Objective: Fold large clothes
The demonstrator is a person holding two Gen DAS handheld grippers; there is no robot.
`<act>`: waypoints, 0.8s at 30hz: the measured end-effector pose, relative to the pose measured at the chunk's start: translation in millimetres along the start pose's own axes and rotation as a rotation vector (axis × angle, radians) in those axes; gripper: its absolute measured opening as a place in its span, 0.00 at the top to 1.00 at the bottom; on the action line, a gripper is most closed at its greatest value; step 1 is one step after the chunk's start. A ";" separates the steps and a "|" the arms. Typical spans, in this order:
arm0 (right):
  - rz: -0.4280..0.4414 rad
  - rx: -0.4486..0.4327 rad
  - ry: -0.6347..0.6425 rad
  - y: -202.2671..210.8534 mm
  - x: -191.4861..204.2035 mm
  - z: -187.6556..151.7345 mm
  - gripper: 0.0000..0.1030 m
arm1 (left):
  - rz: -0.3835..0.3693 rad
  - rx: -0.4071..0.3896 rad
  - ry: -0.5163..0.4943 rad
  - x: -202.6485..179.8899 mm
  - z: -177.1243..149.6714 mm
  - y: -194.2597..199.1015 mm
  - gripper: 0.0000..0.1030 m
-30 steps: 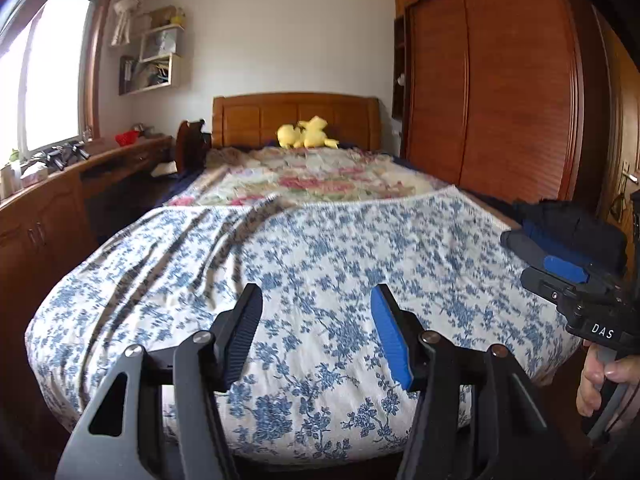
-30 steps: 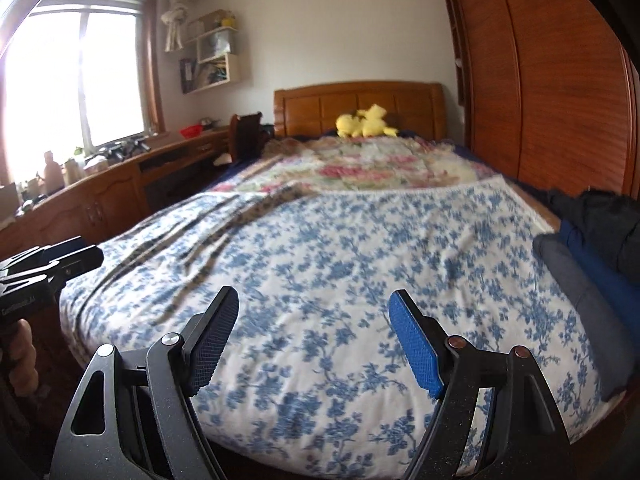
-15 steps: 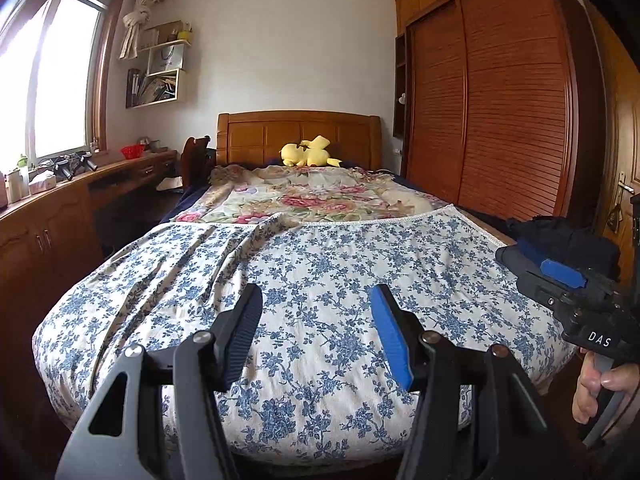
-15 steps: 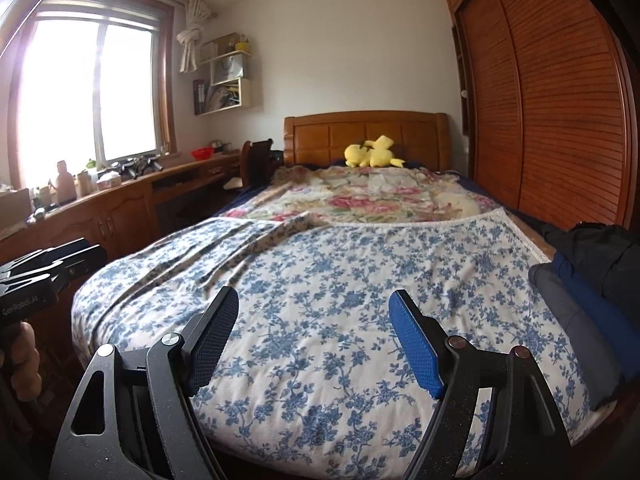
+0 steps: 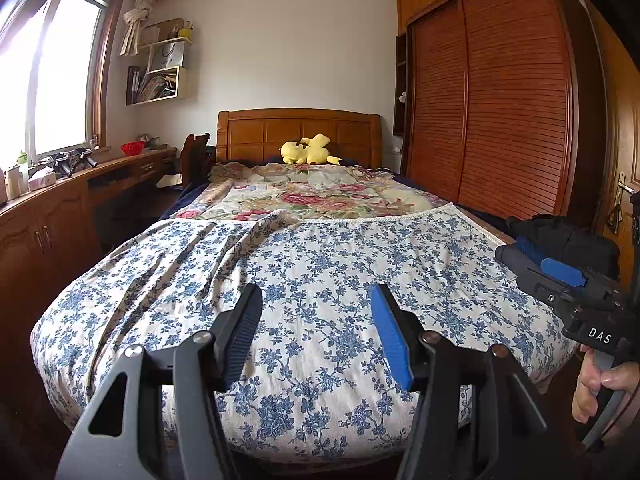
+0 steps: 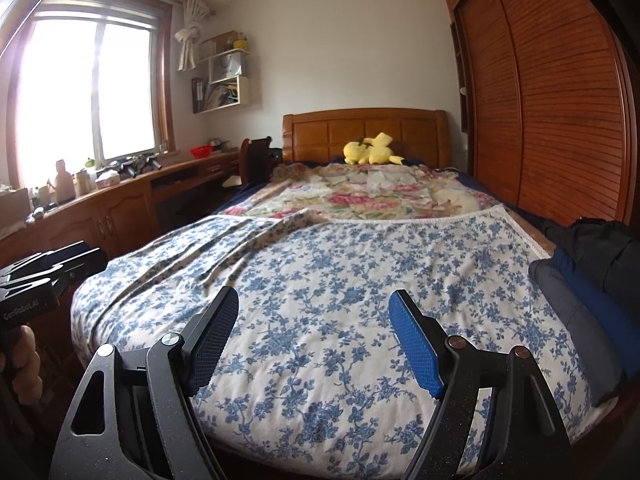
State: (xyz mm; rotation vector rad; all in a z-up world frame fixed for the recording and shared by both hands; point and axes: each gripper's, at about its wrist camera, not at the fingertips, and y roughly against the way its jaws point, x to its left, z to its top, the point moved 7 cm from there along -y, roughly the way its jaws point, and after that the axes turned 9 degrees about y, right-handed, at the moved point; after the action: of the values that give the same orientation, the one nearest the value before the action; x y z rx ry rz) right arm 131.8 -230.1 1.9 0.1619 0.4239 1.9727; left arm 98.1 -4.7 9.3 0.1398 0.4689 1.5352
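I'm at the foot of the bed, both tools held up above its near edge. My left gripper (image 5: 316, 328) has its fingers spread wide, nothing between them, hovering over the blue-flowered cloth (image 5: 320, 280) without touching it. My right gripper (image 6: 316, 340) is the same: fingers wide apart, empty, above the cloth's near end. In the left view I see my right gripper's body off at the right edge, my hand (image 5: 600, 380) wrapped on its handle.

The blue-flowered cloth lies spread across the near half of the bed, draping over the foot. Its left side is rumpled into long ridges (image 6: 224, 252) running toward the far left corner; the right side lies flatter, with a white trimmed edge (image 6: 440, 218) at the far end. Beyond it sits a rose-patterned quilt (image 5: 316, 196), then a yellow plush toy (image 5: 308, 150) against the wooden headboard (image 6: 364, 128). Dark folded clothes (image 6: 592, 280) are piled at the bed's right edge, just beside the cloth.
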 end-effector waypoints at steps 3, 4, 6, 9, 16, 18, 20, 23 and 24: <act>0.000 0.000 0.000 0.6 0.0 -0.6 0.23 | -0.001 0.000 0.000 -0.4 -0.4 0.3 0.46; 0.000 0.001 0.000 0.6 -0.2 -0.6 0.23 | 0.000 0.000 -0.001 -0.2 -0.5 0.3 0.46; 0.000 0.001 -0.001 0.8 -0.3 -0.7 0.23 | -0.002 0.001 0.000 -0.5 -0.4 0.2 0.46; 0.001 0.000 -0.001 1.0 -0.4 -0.8 0.23 | -0.002 0.000 -0.001 -0.5 -0.7 0.4 0.46; 0.000 0.000 -0.001 1.1 0.0 -0.4 0.23 | 0.000 -0.002 -0.003 -1.3 -0.8 1.3 0.46; 0.000 0.000 -0.002 1.2 -0.4 -0.6 0.23 | 0.001 -0.004 -0.004 -1.8 -0.8 2.1 0.46; -0.002 0.000 -0.001 1.5 -0.4 -0.8 0.23 | 0.002 -0.004 -0.005 -2.1 -0.8 2.6 0.46; -0.001 0.000 -0.001 1.3 -0.5 -0.7 0.23 | 0.001 -0.005 -0.005 -2.5 -0.5 2.9 0.46; 0.000 0.000 -0.001 1.3 -0.6 -0.7 0.23 | 0.002 -0.004 -0.005 -2.6 -0.5 2.8 0.46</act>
State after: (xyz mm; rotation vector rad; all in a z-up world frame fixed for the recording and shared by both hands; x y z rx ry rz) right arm 130.7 -231.3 1.8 0.1634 0.4233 1.9722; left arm 95.4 -7.3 10.4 0.1407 0.4616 1.5377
